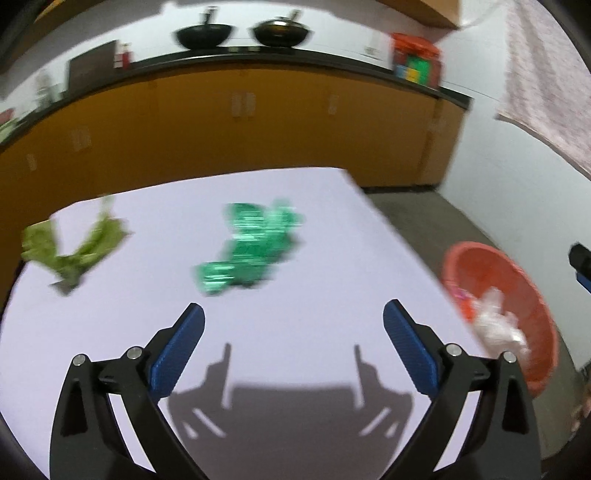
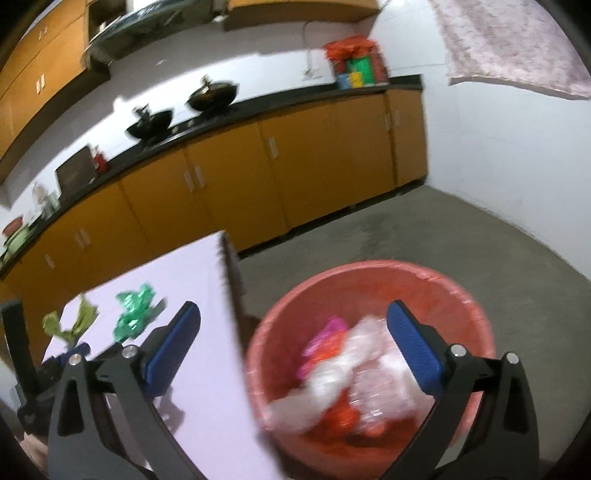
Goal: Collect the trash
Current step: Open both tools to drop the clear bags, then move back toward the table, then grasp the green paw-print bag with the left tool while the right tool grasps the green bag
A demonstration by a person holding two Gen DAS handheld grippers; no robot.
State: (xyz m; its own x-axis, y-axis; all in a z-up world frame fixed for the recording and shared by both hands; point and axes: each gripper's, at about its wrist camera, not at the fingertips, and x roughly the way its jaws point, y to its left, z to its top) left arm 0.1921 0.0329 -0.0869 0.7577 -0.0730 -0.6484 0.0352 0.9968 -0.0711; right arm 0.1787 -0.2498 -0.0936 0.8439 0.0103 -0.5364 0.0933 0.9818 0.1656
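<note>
- Left wrist view: left hand-held gripper (image 1: pixel 293 321) released, empty, over white surface (image 1: pixel 332 229). Two wrappers ahead: one green (image 1: pixel 251 247), one olive (image 1: pixel 74 247). One red bin (image 1: pixel 517 280) at right, off surface.
- Right wrist view: right hand-held gripper (image 2: pixel 293 321) released, empty, above bin (image 2: pixel 369 273) holding clear plastic (image 2: pixel 354 362) and pink scrap (image 2: pixel 325 339). Two woks (image 2: pixel 181 107) on far counter.

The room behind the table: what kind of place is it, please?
Most likely a home kitchen. Two dark woks sit on a black counter above a long row of orange cabinets, with a red trash basket on the concrete floor beside the white table.
</note>
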